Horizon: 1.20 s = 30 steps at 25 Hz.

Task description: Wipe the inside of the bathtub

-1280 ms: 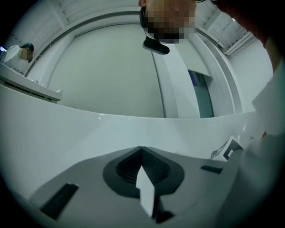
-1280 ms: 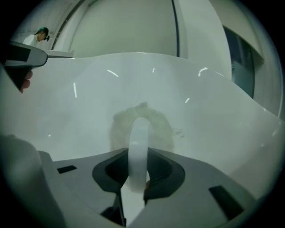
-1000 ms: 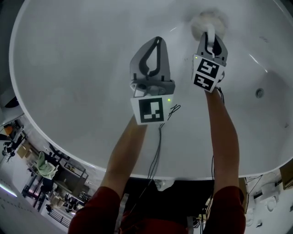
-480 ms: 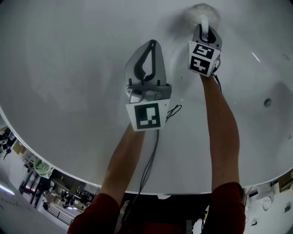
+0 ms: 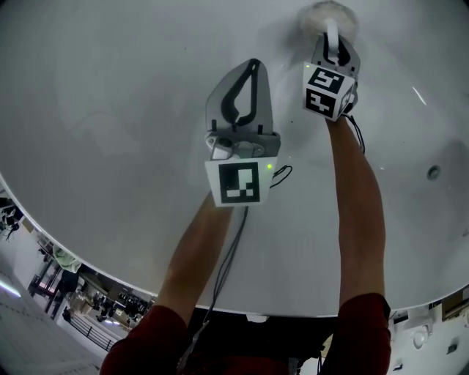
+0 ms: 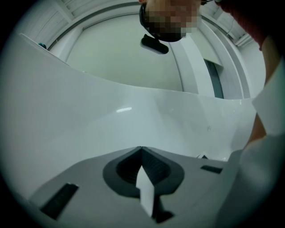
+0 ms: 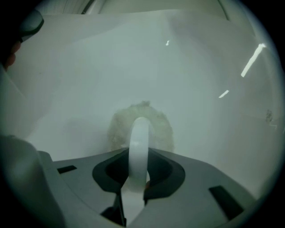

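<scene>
The white bathtub fills the head view; both grippers reach down into it. A round fluffy white scrubber pad presses against the tub's inner surface at the top. My right gripper is shut on the pad's white handle, with the pad spread behind it in the right gripper view. My left gripper hovers left of it, shut with nothing held, its tips meeting over bare tub wall.
A small round metal fitting sits in the tub wall at the right. The tub's rim curves along the bottom, with a cluttered room floor beyond it. Thin cables hang from the grippers.
My right gripper has pushed the scrubber pad a little farther up the tub wall. The left gripper stays shut and holds about the same place.
</scene>
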Motion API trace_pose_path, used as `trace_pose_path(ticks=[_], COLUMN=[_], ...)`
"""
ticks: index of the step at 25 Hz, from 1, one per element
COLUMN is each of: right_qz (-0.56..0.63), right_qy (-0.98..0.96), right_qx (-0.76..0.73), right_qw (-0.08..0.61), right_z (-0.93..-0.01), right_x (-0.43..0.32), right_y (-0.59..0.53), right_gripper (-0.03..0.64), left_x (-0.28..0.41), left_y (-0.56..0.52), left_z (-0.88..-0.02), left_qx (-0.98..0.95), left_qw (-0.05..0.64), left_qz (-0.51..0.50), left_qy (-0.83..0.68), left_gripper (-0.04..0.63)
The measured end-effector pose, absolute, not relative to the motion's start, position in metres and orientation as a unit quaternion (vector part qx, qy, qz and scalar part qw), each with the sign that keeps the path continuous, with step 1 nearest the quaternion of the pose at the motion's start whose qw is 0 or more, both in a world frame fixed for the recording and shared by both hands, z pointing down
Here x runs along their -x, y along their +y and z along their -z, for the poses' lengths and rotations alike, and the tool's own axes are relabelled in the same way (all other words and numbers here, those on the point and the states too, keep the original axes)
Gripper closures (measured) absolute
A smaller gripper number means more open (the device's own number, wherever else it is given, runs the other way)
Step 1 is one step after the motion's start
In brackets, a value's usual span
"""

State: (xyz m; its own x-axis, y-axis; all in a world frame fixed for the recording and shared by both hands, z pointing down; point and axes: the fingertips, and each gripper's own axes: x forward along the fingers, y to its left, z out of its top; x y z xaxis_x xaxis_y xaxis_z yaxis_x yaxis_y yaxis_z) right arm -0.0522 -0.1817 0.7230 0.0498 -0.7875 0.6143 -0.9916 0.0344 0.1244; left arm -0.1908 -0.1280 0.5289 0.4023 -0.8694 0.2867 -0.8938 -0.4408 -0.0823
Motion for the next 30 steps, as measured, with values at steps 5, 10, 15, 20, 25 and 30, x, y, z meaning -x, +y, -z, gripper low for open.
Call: trace_pose_path(ticks=[5,10,15,20,25,30], right_qz=[-0.202,-0.212,-0.208,-0.205,-0.212,-0.216], right_qy=[-0.653,-0.642,-0.641,-0.625,-0.600,-0.577], right_qx=[-0.680,-0.687,-0.689,-0.703,-0.719,-0.735], right_qw=[0.267,0.264,0.267,0.271,0.279,0.283], right_z=[-0.724,-0.739,-0.746,-0.745,-0.749,-0.754], right_x=[0.027,-0.039,-0.080,-0.150,-0.266,-0.327], right_y=[-0.182,-0.154,-0.126,-0.095,-0.021,0.016], right_gripper=[0.525,0.525,0.525,0.525,0.525,0.525], left_x=[0.169,0.119,0.080,0.015,-0.091,-0.143], left_y=[-0.118,-0.094,-0.076,-0.061,-0.005,0.020], left_z=[-0.531,-0.548,-0.559,-0.555,-0.554,-0.557], left_qx=[-0.844,-0.846,-0.852,-0.865,-0.876,-0.887], left_qw=[0.036,0.037,0.038,0.034,0.027,0.025], left_qz=[-0.165,-0.161,-0.169,-0.165,-0.161,-0.157], left_qy=[-0.509,-0.507,-0.494,-0.473,-0.453,-0.434], left_gripper=[0.580,0.580,0.580,0.580,0.580,0.580])
